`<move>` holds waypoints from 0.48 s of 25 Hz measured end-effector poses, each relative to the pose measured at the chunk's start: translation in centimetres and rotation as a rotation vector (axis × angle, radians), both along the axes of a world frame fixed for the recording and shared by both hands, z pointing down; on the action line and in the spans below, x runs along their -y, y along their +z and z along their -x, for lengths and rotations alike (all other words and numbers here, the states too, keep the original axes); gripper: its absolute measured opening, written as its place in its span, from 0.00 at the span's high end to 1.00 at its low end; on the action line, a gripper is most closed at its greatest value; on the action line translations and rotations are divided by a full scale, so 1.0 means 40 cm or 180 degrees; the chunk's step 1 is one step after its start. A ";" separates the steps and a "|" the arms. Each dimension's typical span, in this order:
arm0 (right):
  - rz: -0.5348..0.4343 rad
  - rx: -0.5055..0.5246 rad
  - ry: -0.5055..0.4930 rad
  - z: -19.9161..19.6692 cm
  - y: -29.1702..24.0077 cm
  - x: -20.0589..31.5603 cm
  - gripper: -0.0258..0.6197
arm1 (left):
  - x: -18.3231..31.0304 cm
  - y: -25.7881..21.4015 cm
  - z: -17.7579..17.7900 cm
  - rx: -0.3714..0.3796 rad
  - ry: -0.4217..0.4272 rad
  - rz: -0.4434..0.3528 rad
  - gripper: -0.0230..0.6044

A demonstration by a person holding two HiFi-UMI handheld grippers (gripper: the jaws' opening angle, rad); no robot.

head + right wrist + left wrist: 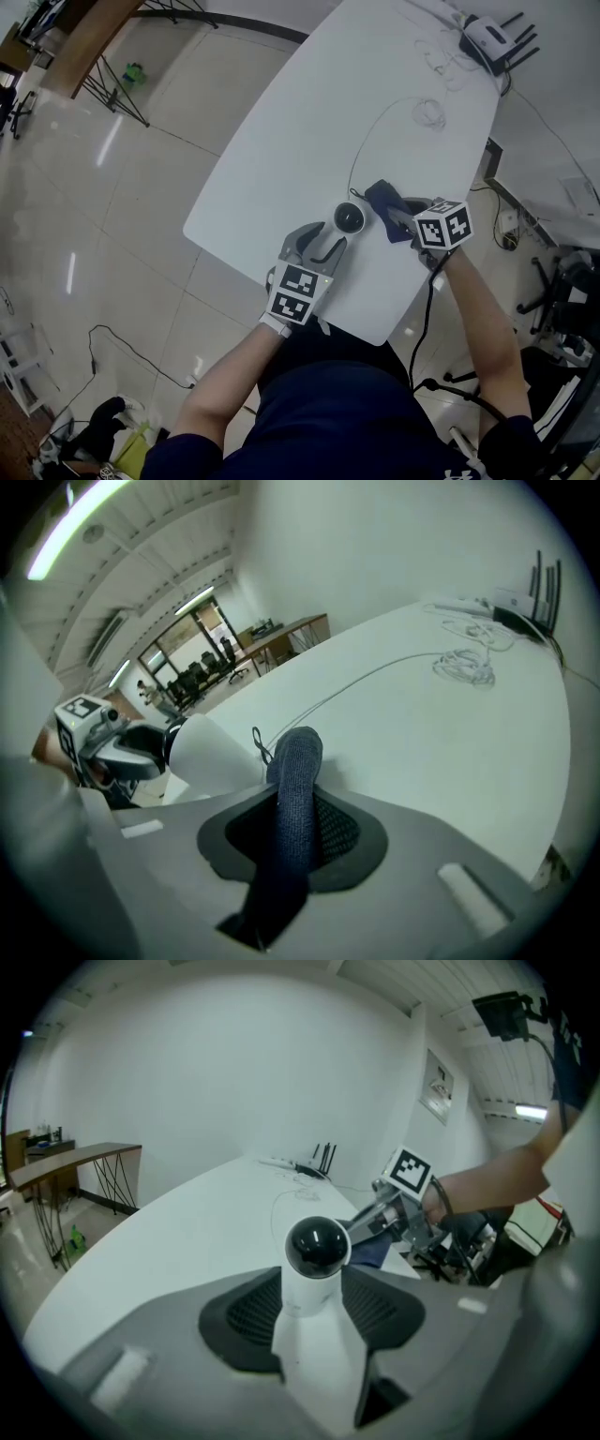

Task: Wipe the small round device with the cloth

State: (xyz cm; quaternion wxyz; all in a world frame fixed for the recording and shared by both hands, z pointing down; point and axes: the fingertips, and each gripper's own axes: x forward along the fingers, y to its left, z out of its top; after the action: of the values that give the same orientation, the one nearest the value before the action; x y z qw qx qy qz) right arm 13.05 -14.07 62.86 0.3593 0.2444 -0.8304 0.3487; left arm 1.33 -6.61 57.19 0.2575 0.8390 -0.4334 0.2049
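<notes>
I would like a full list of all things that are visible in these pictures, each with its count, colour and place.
table: one, white, middle of the head view
small round device: one, white with a black dome, near the table's front edge
cloth: one, dark blue, just right of the device
router: one, black and white with antennas, far end of the table
cable: one, thin and dark, on the table beyond the device
wooden desk: one, brown, upper left
left gripper: one, grey, shut on the device
right gripper: one, grey, shut on the cloth
forearms: two, bare, bottom of the head view
</notes>
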 end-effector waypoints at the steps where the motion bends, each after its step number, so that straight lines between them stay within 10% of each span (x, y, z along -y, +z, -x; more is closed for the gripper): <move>1: 0.0060 0.0041 0.0114 0.009 -0.003 -0.002 0.85 | 0.004 0.000 0.001 0.0035 0.0013 -0.0015 0.65; 12: 0.0702 0.0222 0.0426 0.090 0.047 -0.063 0.85 | -0.002 0.047 -0.045 0.0232 0.0368 0.0134 0.65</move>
State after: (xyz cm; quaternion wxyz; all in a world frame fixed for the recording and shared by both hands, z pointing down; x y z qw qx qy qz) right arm 9.47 -11.53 64.74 0.3308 0.2459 -0.7809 0.4693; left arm 3.14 -6.54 59.07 0.2469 0.8490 -0.3889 0.2590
